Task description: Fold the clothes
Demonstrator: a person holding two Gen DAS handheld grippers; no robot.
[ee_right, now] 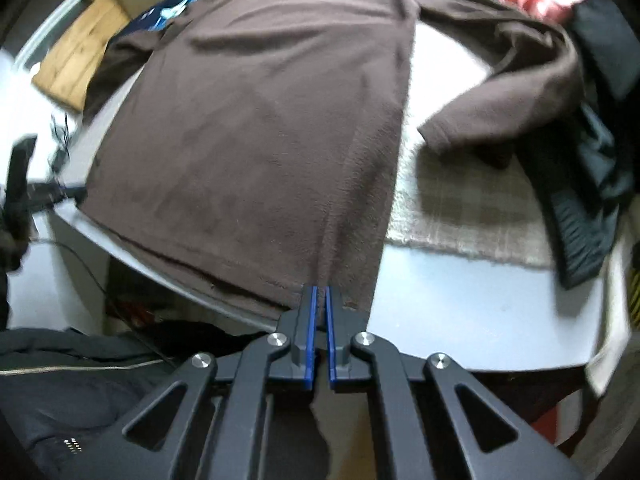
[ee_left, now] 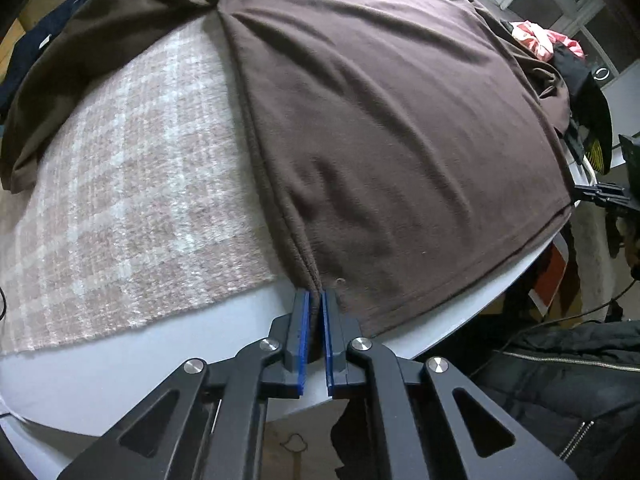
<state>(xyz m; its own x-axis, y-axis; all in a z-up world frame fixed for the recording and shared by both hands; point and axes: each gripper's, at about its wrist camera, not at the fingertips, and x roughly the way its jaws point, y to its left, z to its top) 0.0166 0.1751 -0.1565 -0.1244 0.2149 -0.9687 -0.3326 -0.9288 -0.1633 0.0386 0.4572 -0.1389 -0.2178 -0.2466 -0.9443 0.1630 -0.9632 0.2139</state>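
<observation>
Both the left gripper (ee_left: 316, 294) and right gripper (ee_right: 321, 290) were clamped on the brown shirt's (ee_left: 380, 120) near hem corners; next, probably lift together towards the collar

- Setting: lived-in home room.
- Evidence: round white table (ee_left: 100, 380) under checked cloth (ee_left: 132, 184); heaped clothes (ee_right: 592, 128); windows (ee_left: 560, 4); jacket (ee_left: 568, 384) and cables on floor.

- The left gripper (ee_left: 316, 294) points steeply down, its blue-padded jaws pinched nearly together.
- The right gripper (ee_right: 321, 290) points steeply down too, jaws likewise pinched.
</observation>
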